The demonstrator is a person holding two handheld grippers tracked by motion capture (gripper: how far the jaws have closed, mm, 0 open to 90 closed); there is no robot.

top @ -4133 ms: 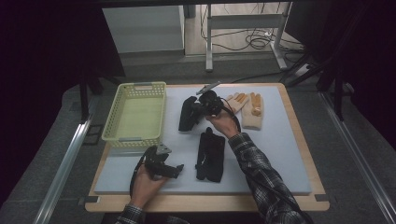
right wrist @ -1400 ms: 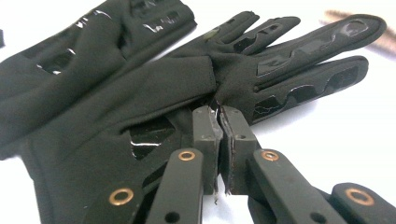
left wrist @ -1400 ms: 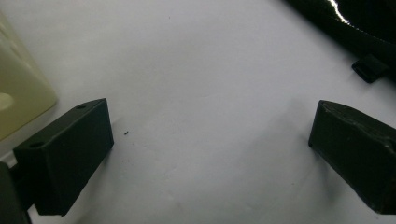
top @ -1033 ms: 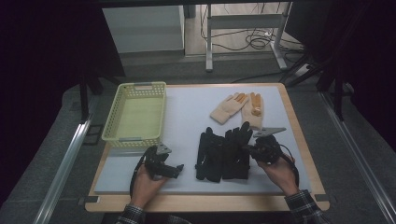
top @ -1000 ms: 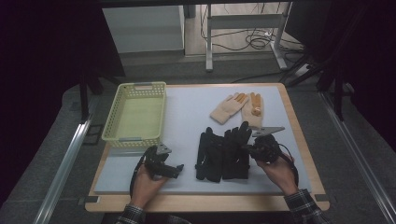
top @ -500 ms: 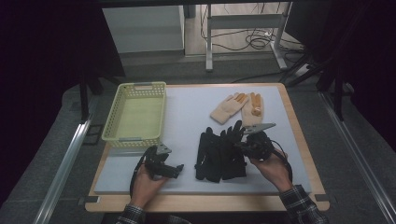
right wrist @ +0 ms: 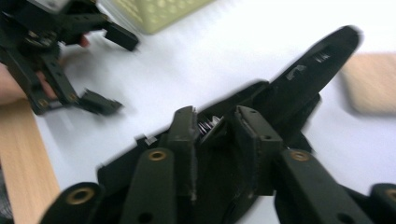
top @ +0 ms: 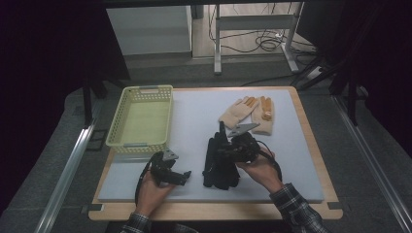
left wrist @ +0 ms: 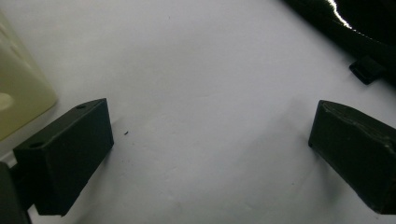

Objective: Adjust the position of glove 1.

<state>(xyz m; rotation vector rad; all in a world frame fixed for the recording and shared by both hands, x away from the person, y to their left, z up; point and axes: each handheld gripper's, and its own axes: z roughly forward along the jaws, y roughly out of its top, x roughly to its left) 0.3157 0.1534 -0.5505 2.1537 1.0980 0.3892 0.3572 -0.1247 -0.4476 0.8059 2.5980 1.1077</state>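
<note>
Left gripper (top: 180,177) near left, jaws wide, unmoved. Right gripper (top: 224,151) has shifted left over the black gloves (top: 219,162) at near centre, jaws just opening, glove between them. Tan gloves (top: 248,114) farther right.

At my ten o'clock stands the yellow-green basket (top: 141,119) on the pale mat (top: 194,111). At one o'clock the tan gloves (top: 248,114) lie side by side. Beyond the wooden table (top: 311,141), cables (top: 265,41) lie at twelve.
</note>
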